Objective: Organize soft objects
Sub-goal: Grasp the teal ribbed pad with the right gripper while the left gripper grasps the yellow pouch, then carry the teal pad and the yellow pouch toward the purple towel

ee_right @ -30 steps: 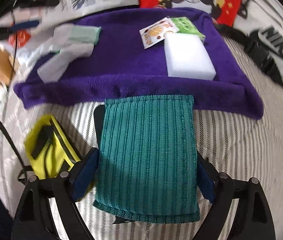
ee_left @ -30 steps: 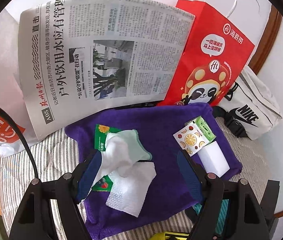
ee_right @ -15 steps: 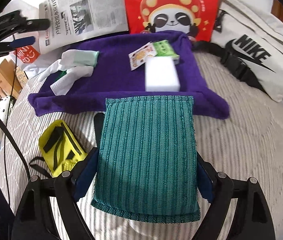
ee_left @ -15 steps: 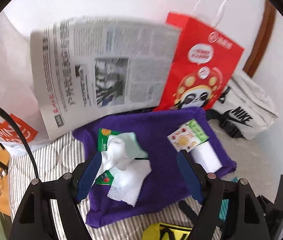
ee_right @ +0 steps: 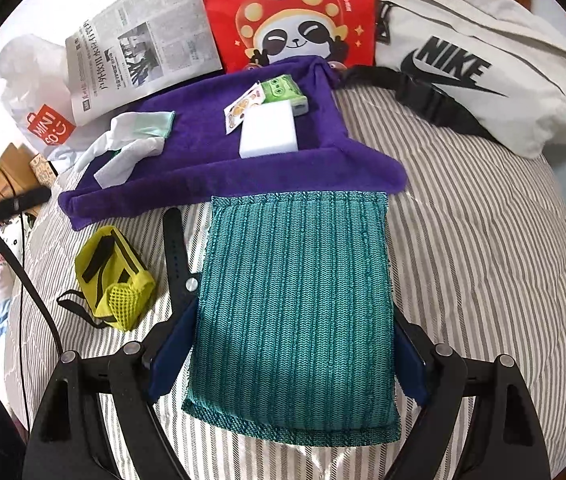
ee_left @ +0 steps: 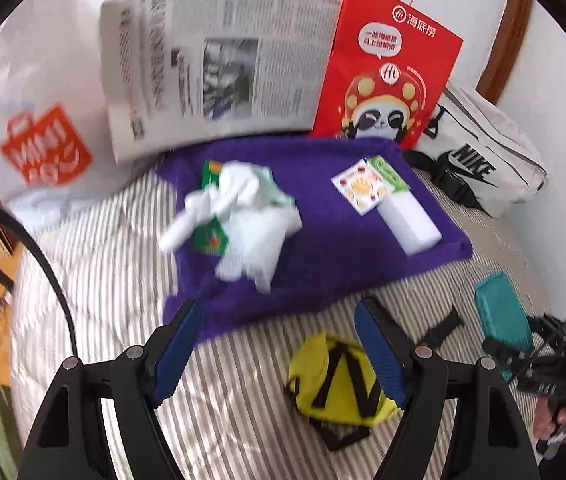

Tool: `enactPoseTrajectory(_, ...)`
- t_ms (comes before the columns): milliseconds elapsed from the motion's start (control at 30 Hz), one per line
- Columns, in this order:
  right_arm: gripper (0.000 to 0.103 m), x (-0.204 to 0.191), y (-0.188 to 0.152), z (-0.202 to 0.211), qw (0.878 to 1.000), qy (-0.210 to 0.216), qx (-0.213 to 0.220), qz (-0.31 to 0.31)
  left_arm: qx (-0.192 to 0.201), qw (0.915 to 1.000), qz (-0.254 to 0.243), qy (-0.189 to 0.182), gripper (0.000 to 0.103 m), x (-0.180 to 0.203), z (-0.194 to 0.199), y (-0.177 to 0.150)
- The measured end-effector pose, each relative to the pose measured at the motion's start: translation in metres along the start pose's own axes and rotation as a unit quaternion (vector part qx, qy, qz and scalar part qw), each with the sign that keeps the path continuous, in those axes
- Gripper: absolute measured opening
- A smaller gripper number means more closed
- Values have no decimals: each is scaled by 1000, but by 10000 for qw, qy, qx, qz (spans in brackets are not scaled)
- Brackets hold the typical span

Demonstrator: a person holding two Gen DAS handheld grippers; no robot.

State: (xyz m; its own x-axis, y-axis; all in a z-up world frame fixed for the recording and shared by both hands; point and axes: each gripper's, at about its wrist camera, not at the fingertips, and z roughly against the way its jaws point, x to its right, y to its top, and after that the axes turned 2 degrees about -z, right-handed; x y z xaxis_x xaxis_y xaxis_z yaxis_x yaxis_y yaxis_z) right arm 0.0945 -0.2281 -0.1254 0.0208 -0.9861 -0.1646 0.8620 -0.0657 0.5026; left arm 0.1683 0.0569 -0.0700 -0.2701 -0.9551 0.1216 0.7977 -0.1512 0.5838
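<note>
My right gripper (ee_right: 289, 344) has its blue-padded fingers (ee_right: 173, 354) clamped on either side of a teal ribbed knit pad (ee_right: 295, 312). The pad fills the whole gap between them and juts well past the fingertips, above the grey-and-white striped bed cover (ee_right: 483, 248).

Beyond the pad's far edge lies a purple plush towel (ee_right: 199, 168), spread flat on the bed. On it, straight ahead of my right fingers, sits a white rectangular foam block (ee_right: 269, 130), touching a small fruit-printed packet (ee_right: 243, 110) and a green wipes packet (ee_right: 283, 88). To the left on the towel lies a crumpled white and mint cloth (ee_right: 135, 140).

Left of my right fingers, on the bed, lie a black strap (ee_right: 175, 252) and a yellow mesh pouch with black straps (ee_right: 113, 276), near each other; I cannot tell if they touch.

My left gripper (ee_left: 279, 344) has its fingers wide apart with nothing between the pads. In its view the yellow pouch lies below and behind the right-hand fingertip, and the near edge of the purple towel is just beyond the left-hand fingertip. This view is blurred.

At the back, a red paper bag with a panda print (ee_left: 387, 76) and a newspaper (ee_left: 219, 68) stand upright. A white fabric bag with black lettering (ee_right: 483, 64) lies to the right of the red bag.
</note>
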Motion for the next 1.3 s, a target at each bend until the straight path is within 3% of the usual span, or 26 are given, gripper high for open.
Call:
enactPoseTrajectory(67, 86, 2, -3, 1, 10000, 21, -9, 1, 14, 10000, 55, 37, 73, -2, -3, -11)
enactPoseTrajectory(100, 86, 3, -4, 1, 10000, 24, -10, 3, 11, 10000, 47, 52, 62, -1, -6, -17)
enactPoseTrajectory(167, 86, 3, -6, 3, 10000, 51, 8, 17, -25, 9999, -149, 24, 54, 4, -13, -28)
enactPoseTrajectory(367, 86, 5, -12, 3, 9999, 110, 16, 15, -222, 9975, -643, 170, 54, 24, -37, -46)
enactPoseTrajectory(433, 86, 6, -14, 3, 10000, 77, 5, 19, -222, 9977, -635, 47, 42, 27, -44, -47)
enactPoseTrajectory(467, 86, 6, -16, 3, 10000, 36, 8, 32, -256, 9976, -644, 20, 27, 28, -48, -47)
enactPoseTrajectory(533, 86, 8, -18, 3, 10000, -21, 43, 58, -392, 9969, -678, -23, 25, 30, -57, -49)
enactPoseTrajectory(600, 86, 10, -20, 3, 10000, -38, 46, 36, -254, 9976, -628, -121, 20, 28, -56, -50)
enactPoseTrajectory(767, 86, 16, -25, 1, 10000, -22, 53, -16, -207, 9986, -398, -292, 20, 17, -50, -54)
enactPoseTrajectory(900, 86, 20, -25, -1, 10000, 5, 55, -57, -291, 9987, -386, -179, 29, 20, -59, -52)
enactPoseTrajectory(1067, 86, 25, -25, -2, 9999, 16, 85, -146, -234, 9985, -489, -13, 26, 28, -61, -55)
enactPoseTrajectory(1300, 86, 23, -22, 6, 9999, -29, 164, -35, -162, 9995, 4, -273, 17, 14, -46, -54)
